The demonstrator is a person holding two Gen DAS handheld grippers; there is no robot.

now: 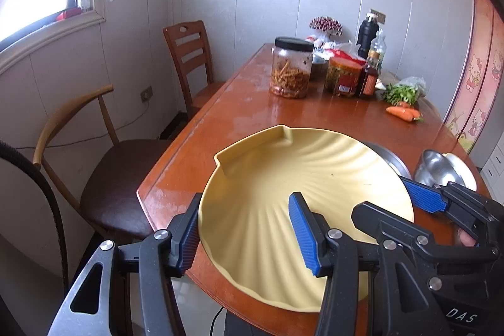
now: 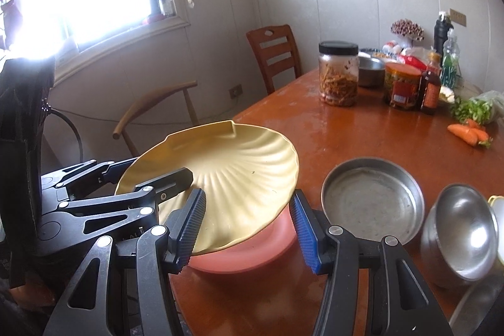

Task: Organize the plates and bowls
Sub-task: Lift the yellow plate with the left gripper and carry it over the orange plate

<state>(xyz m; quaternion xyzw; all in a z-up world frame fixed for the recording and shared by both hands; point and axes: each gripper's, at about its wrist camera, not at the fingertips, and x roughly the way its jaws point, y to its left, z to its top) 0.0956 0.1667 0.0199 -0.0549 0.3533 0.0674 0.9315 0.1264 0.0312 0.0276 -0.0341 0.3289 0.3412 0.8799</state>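
"Where was the yellow plate (image 2: 239, 159)?"

"It was up off the table (image 2: 330, 131), near the front edge. It was tipped, with the side near the window higher. It hung right over a pink plate (image 2: 252, 257), and I could not tell if its low edge touched the pink one."

"What did the left gripper (image 1: 245, 200) do?"

"It was pinched on the plate's rim. One finger lay on the inside of the plate and the other was on the outside, at the edge."

"And the right gripper (image 2: 248, 194)?"

"It held the other side of the rim the same way, one finger over the plate and one just past its edge. So both had hold of the yellow plate."

"What else was close by?"

"A flat steel pan (image 2: 371, 203) sat just beside the pink plate. A shiny steel bowl (image 2: 460, 229) leaned on its side next to the pan. Far back on the table stood a jar (image 2: 338, 74) with a black lid, and two carrots (image 2: 469, 133) lay off to the right."
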